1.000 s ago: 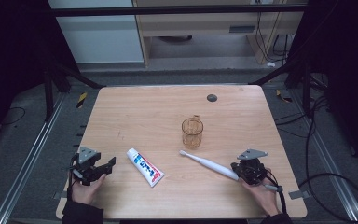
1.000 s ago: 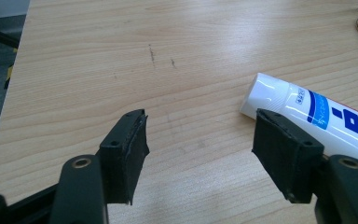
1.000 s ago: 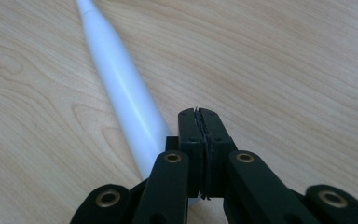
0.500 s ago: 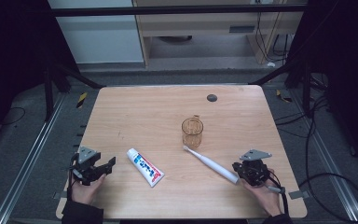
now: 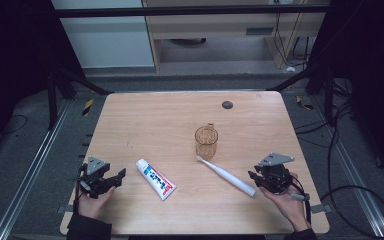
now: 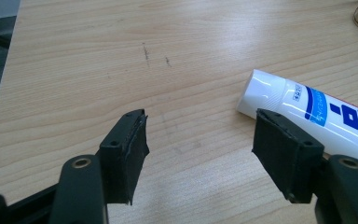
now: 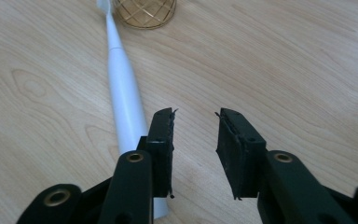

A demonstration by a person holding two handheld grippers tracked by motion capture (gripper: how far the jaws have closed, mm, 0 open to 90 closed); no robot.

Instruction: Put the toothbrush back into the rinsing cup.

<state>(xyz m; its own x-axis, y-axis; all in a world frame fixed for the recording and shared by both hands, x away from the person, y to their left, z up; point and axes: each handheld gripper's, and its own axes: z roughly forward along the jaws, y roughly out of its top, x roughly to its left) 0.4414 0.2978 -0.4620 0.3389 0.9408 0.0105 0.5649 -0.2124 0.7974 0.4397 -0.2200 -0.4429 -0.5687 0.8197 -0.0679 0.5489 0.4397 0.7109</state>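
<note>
Two grippers rest at the near edge of the wooden table (image 5: 145,120). Right gripper (image 7: 195,122): jaws have just been opening, nothing between them; the white toothbrush (image 7: 123,98) lies released just beside its left jaw, its head by the amber cup (image 5: 206,140). Left gripper (image 6: 200,140): jaws wide apart, empty. The toothpaste tube (image 6: 326,114) carries blue lettering, not readable. Dark room beyond.

- The white toothbrush (image 5: 226,175) lies flat on the wood, slanting from centre frame toward the lower right in the high view, brush head just below the amber cup (image 5: 206,141), handle end at lower right.
</note>
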